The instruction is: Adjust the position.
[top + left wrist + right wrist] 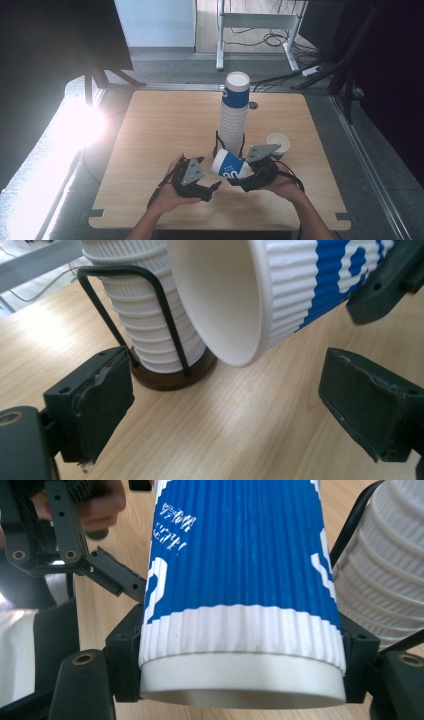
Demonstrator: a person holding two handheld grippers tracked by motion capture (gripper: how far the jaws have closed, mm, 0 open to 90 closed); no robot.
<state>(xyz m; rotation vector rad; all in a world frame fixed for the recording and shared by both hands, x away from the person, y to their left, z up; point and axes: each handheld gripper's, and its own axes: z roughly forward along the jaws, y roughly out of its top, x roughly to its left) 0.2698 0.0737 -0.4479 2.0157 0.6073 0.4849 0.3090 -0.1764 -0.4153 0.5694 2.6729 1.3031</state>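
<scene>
Right gripper [240, 176] fingers clamp the blue cup [229, 165]; left gripper [212, 189] fingers apparently gape empty.

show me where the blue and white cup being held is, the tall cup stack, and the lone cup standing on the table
Blue and white cup [230, 166]: high view, its ribbed side.
Cup stack [234, 117]: high view, middle of the stack.
Lone cup [278, 141]: high view, its open rim.

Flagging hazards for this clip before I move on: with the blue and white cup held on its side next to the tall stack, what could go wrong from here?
1. The right hand-held gripper grips the ribbed paper cup near its base; a hard squeeze could dent it.
2. The cup's open rim lies close to the tall cup stack in its wire holder; a sideways swing might tip the stack.
3. The left hand-held gripper stands open just below the rim and could knock it.
</scene>
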